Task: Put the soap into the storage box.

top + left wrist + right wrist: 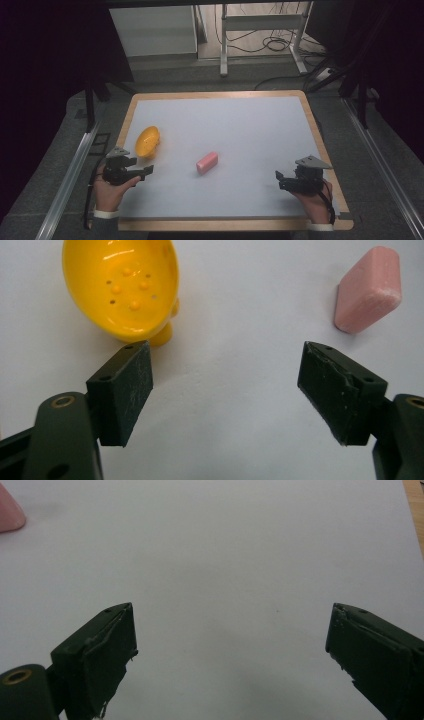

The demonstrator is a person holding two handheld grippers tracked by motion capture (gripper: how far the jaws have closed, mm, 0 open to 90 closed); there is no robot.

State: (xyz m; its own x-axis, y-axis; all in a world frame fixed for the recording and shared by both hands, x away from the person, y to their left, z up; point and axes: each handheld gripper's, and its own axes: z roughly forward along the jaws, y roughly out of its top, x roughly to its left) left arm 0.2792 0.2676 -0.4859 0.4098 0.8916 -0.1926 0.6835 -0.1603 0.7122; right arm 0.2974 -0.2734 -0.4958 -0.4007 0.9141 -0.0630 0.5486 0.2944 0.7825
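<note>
A white table (240,150) fills the scene. Nearest, the left gripper (142,172) and right gripper (281,181) both gape wide, holding nothing. Beyond lie the pink soap (207,162) mid-table and the yellow dish (147,141), just past the left gripper.

white table top (240,120) | wooden rim (215,94) | floor cables (272,42)

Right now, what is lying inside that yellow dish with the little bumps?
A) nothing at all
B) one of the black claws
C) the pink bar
A: the yellow dish shows a bare inside with bumps and holes, while the pink bar lies apart on the white table.
</note>
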